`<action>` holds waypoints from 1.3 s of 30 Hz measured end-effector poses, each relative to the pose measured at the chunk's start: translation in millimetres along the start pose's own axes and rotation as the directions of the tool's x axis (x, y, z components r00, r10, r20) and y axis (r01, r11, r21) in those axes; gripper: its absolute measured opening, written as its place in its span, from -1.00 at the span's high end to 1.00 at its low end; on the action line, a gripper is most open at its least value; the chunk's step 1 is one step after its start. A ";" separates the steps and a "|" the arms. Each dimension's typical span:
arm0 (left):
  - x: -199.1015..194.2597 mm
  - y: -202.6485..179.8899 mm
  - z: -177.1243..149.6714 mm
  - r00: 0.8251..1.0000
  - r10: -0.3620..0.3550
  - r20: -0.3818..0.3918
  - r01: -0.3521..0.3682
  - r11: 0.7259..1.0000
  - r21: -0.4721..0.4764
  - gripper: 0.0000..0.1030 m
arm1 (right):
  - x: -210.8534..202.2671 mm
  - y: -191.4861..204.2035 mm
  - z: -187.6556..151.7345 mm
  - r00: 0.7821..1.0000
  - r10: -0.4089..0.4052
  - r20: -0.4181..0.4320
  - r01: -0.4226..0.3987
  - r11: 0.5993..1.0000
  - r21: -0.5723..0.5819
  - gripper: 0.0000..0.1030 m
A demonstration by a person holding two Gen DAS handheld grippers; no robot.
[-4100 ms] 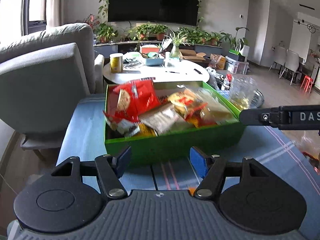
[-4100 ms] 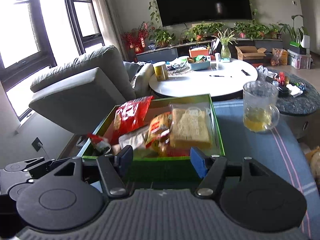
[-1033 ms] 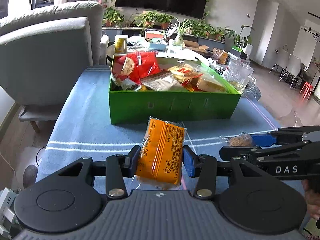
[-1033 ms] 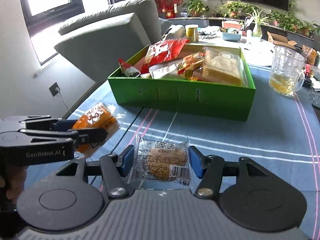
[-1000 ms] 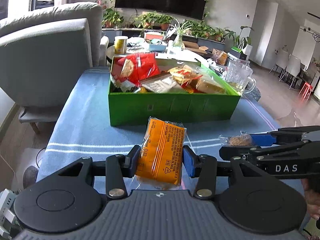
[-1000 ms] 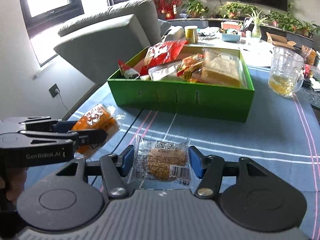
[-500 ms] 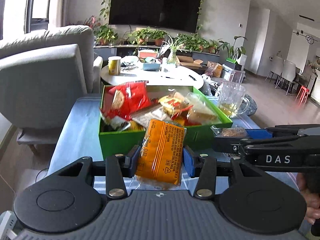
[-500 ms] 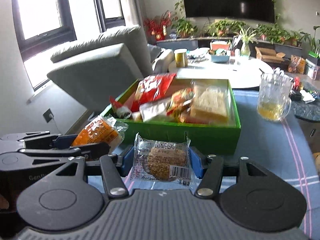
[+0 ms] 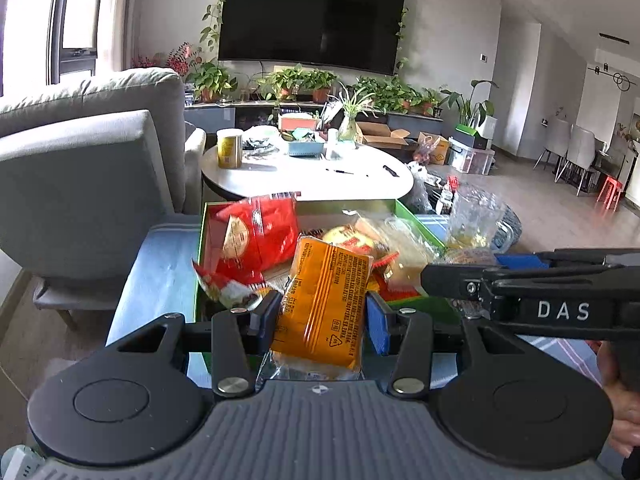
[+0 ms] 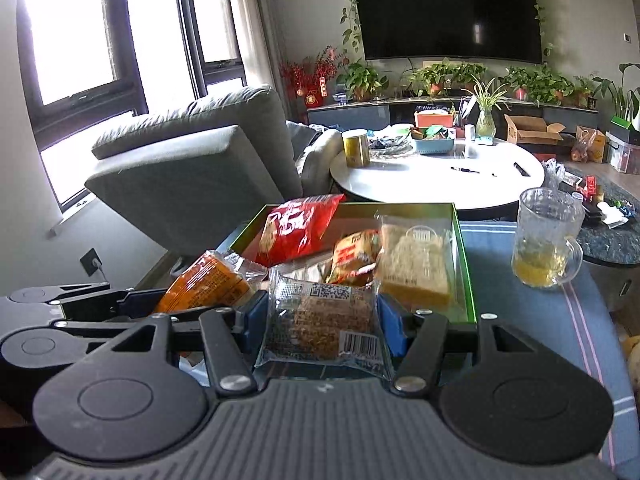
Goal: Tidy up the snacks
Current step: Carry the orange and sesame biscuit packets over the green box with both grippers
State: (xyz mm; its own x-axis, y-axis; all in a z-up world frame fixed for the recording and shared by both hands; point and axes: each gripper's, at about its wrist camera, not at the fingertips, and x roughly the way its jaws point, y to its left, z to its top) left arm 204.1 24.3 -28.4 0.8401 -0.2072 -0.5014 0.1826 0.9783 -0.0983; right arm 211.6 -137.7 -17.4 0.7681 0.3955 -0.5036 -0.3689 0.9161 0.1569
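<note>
Two packets, both gripped — your left gripper (image 9: 322,316) clamps the orange packet (image 9: 323,309), long axis pointing away toward the green box (image 10: 464,276); your right gripper (image 10: 322,322) pinches the clear-wrapped cake (image 10: 322,322) lying crosswise.

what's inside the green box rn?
Green box holds a red bag, an orange-red packet and a clear-wrapped yellow cake. Its near part and floor are hidden behind the two held snacks.
</note>
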 end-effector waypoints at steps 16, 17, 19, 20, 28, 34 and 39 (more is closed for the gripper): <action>51.1 26.3 21.8 0.999 0.050 -0.018 -0.051 0.998 -0.037 0.18 | 41.9 -4.7 20.1 1.000 0.005 -0.018 -0.005 1.000 0.013 -0.51; 53.2 27.8 23.0 0.999 0.052 -0.018 -0.052 0.998 -0.040 0.18 | 44.5 -4.9 21.2 1.000 0.006 -0.019 -0.006 1.000 0.013 -0.51; 58.7 30.2 25.7 0.998 0.054 -0.019 -0.054 0.998 -0.039 0.18 | 50.1 -6.1 23.1 1.000 0.008 -0.020 -0.007 1.000 0.016 -0.51; 61.6 31.2 27.0 0.998 0.053 -0.019 -0.054 0.998 -0.038 0.18 | 53.0 -7.3 23.9 1.000 0.007 -0.021 -0.007 1.000 0.020 -0.51; 81.0 40.6 33.2 0.998 0.060 -0.030 -0.062 0.997 -0.049 0.18 | 76.2 -11.5 34.3 1.000 -0.009 -0.028 0.010 0.999 0.039 -0.51; 92.3 46.6 36.9 0.997 0.074 -0.039 -0.076 0.995 -0.057 0.18 | 92.0 -11.5 45.5 1.000 -0.012 -0.023 0.013 0.999 0.038 -0.51; 103.5 48.2 37.2 0.996 0.076 -0.055 -0.080 0.995 -0.064 0.16 | 108.0 -14.9 51.1 1.000 -0.026 -0.014 0.027 0.998 0.054 -0.51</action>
State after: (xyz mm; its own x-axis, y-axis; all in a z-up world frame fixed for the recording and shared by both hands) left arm 318.8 49.7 -53.1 0.8221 -0.1313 -0.5540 0.0821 0.9902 -0.1128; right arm 326.8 -105.3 -30.7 0.7701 0.3704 -0.5193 -0.3191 0.9286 0.1892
